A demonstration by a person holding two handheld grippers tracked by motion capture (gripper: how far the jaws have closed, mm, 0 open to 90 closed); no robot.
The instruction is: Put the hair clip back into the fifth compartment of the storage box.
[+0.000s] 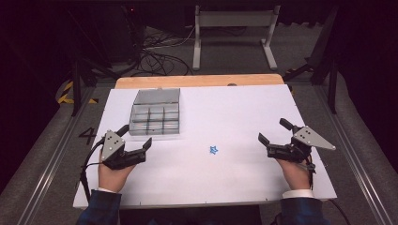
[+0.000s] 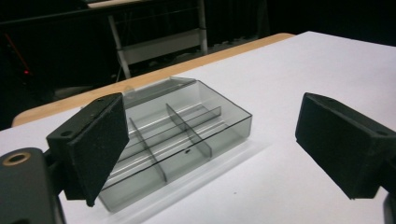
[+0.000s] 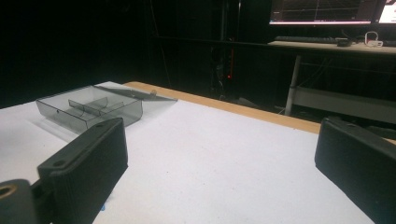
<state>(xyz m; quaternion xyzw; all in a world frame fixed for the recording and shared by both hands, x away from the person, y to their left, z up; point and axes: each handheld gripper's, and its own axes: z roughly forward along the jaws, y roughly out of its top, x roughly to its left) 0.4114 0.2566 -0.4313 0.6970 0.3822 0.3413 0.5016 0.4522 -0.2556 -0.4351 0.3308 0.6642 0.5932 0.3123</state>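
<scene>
I held the left gripper (image 1: 139, 134) released just in front of the clear compartment box (image 1: 155, 114). My right gripper (image 1: 273, 131) was also spread, gripping nothing, with the small blue star (image 1: 214, 150) lying between them on the white table (image 1: 234, 112).

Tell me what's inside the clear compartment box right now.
The compartment box has its lid open and its divided cells look empty in the high view and the left gripper view. The left gripper's jaw covers part of the nearest cells there. The small blue star lies outside on the table.
</scene>
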